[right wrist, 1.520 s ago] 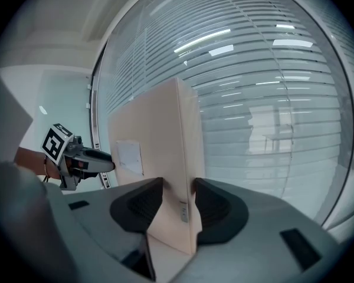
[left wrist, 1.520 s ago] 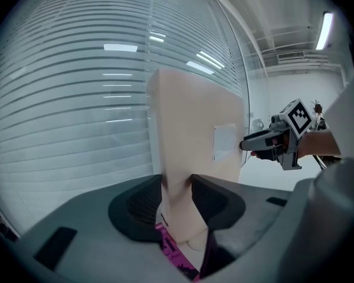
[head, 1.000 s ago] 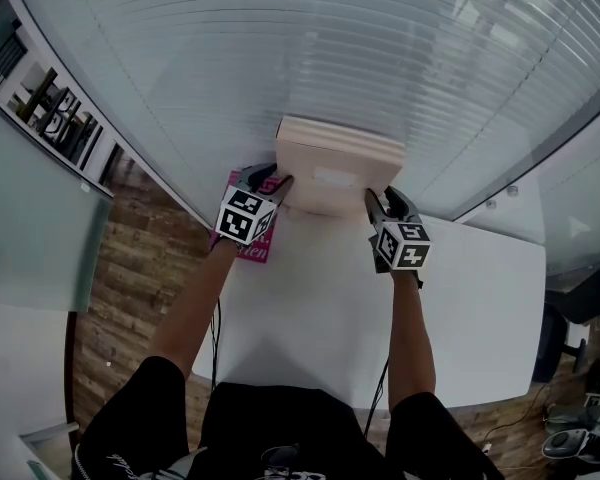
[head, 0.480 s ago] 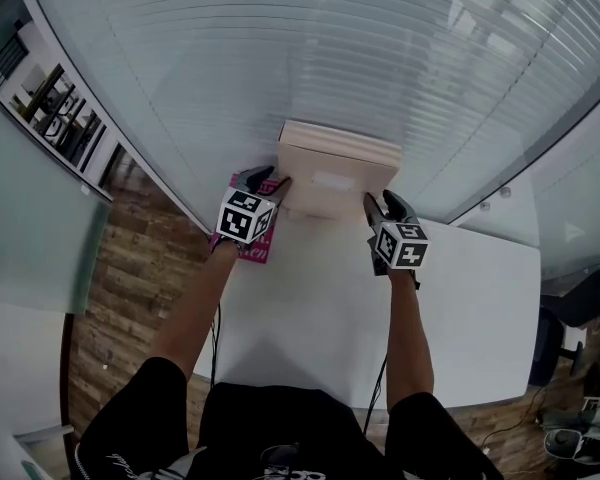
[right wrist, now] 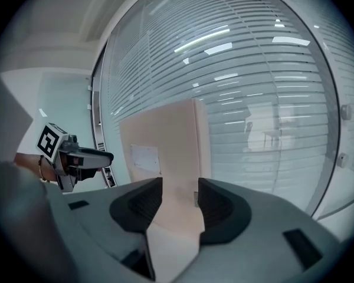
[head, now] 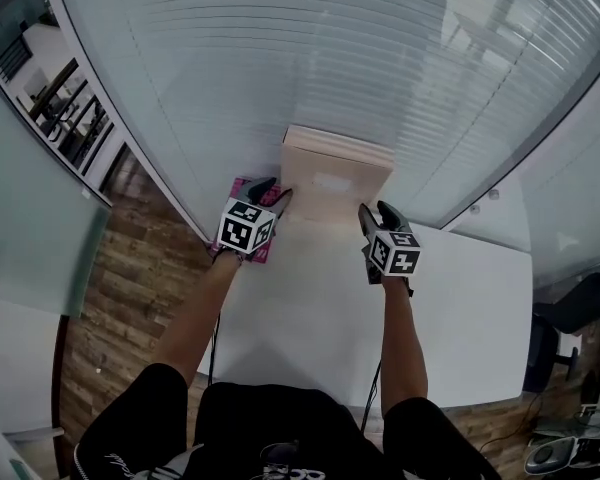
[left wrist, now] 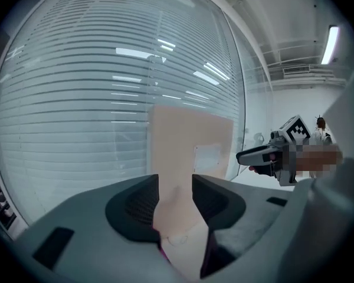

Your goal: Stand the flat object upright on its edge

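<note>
Left of the box, a pink book lies on the table, partly under the left gripper. That gripper's jaws clamp the box's left edge, with the beige board filling the gap between the pads.

The box is flat, closed and beige, with a white label on its face. What is inside cannot be seen. It stands upright at the table's far side, close to the glass wall.

On the box's right, the right gripper grips the right edge the same way, jaws pressed on the board.
</note>
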Demonstrator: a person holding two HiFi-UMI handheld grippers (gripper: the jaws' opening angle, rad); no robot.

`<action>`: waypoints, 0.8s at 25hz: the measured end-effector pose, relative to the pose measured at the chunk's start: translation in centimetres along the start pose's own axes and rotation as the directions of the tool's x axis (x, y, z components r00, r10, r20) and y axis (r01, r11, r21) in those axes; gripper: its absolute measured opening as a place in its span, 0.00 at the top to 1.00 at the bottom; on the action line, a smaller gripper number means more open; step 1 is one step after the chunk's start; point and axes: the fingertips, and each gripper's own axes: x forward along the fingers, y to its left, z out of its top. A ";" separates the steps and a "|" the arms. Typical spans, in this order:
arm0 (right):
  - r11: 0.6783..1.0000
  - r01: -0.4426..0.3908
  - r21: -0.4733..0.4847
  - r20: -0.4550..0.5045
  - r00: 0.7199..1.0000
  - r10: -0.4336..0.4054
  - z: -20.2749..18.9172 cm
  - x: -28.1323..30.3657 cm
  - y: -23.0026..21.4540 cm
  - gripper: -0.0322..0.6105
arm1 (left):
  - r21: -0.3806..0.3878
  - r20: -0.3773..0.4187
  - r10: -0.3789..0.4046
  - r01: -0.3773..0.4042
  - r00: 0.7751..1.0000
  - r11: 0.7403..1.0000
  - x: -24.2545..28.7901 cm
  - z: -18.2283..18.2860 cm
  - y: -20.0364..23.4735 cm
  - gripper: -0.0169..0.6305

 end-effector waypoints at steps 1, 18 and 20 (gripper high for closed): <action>1.000 -0.001 0.001 0.005 1.000 0.001 0.1 -0.4 0.2 0.65 | -0.001 0.006 0.000 0.000 1.000 1.000 -0.4 0.0 -0.4 0.70; 0.998 -0.026 -0.064 0.067 0.997 0.030 0.7 -7.7 4.7 0.73 | 0.015 0.055 0.040 -0.041 0.998 0.999 -8.2 -0.8 -4.9 0.79; 0.998 -0.022 -0.063 0.072 0.997 0.027 0.4 -8.5 4.8 0.77 | 0.004 0.058 0.057 -0.057 0.997 0.998 -9.1 -0.9 -5.5 0.80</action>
